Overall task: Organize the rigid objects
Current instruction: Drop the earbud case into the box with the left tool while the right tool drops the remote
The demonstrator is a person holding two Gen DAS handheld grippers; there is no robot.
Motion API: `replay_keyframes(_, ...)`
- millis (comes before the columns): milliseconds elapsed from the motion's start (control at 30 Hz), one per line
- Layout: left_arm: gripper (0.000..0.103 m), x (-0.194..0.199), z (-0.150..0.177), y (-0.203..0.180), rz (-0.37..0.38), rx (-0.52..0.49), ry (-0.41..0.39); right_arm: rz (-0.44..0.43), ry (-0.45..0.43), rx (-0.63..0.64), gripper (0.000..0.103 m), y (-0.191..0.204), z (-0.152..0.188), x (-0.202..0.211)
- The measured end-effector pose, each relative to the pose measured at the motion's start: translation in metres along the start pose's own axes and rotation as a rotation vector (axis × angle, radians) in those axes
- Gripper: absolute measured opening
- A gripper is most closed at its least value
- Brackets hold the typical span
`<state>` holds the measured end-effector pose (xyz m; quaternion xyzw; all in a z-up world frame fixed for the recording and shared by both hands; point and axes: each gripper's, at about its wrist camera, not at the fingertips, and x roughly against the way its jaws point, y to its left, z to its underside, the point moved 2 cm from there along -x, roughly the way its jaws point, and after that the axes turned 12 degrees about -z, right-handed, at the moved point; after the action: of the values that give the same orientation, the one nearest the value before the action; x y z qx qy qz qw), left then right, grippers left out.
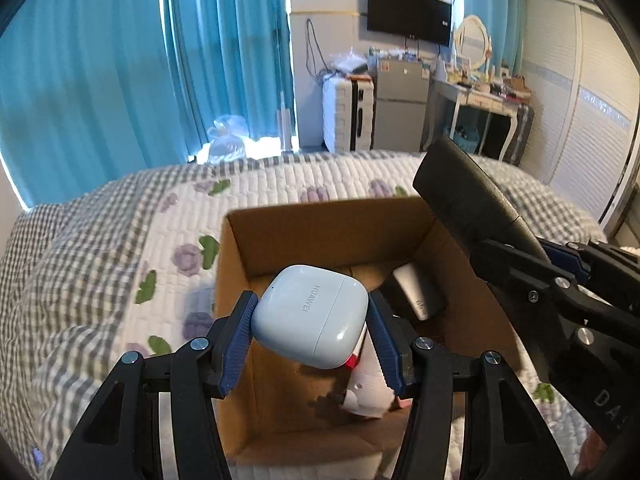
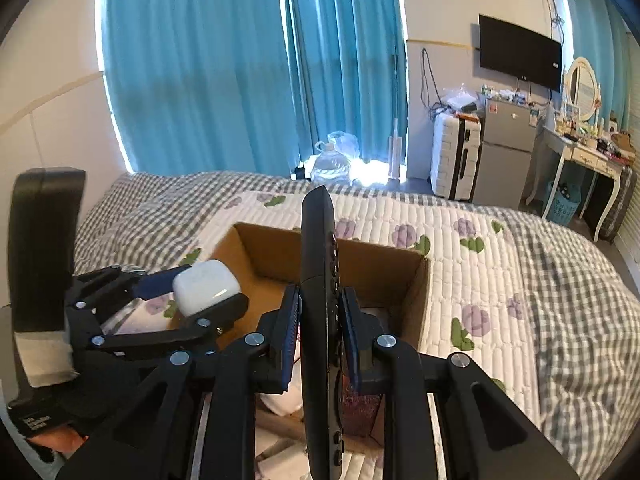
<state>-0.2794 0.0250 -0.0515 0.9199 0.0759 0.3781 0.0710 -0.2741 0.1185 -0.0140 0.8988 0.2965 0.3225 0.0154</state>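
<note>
My left gripper (image 1: 312, 320) is shut on a white HUAWEI earbud case (image 1: 310, 314) and holds it above the left part of an open cardboard box (image 1: 320, 220) on the bed. The case also shows in the right wrist view (image 2: 206, 286). My right gripper (image 2: 320, 332) is shut on a long black remote control (image 2: 320, 320), held on edge over the same box (image 2: 416, 296). The remote's end shows in the left wrist view (image 1: 460, 196) over the box's right side.
Inside the box lie a dark grey power bank (image 1: 418, 290) and a white and red item (image 1: 366, 384). The box sits on a quilted floral bedspread (image 1: 120, 248). Blue curtains, a suitcase (image 2: 454, 160), a small fridge and a dressing table stand beyond the bed.
</note>
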Motion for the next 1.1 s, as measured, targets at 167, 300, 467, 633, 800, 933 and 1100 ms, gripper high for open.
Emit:
replay_keyframes(167,0.056,-0.020,0.011,-0.007,0.011,-0.017,0.028,-0.004,0.038,-0.025,0.019,-0.015,0.013,-0.028)
replay_keyframes(300,0.058,-0.027,0.017,-0.008,-0.024,-0.021,0.026,-0.001,0.055,-0.034,0.019,-0.023,0.021,-0.036)
replay_keyframes(467,0.076,-0.018,0.015,-0.002,-0.013,0.013,0.008,-0.001,0.054,-0.046,0.019,-0.028,0.020,-0.035)
replay_keyframes(633,0.076,-0.005,0.006,0.006,-0.017,0.034,-0.026,0.011,0.063,-0.048,0.019,-0.034,0.012,-0.045)
replay_keyframes(800,0.076,-0.005,0.007,0.015,-0.035,0.053,-0.015,0.027,0.085,-0.045,0.020,-0.040,0.008,-0.070)
replay_keyframes(933,0.076,-0.003,0.009,0.021,-0.042,0.062,-0.028,0.037,0.062,-0.047,0.020,-0.043,0.010,-0.074)
replay_keyframes(1100,0.076,0.013,0.009,0.025,-0.037,0.076,-0.048,0.046,0.046,-0.062,0.021,-0.039,0.011,-0.053)
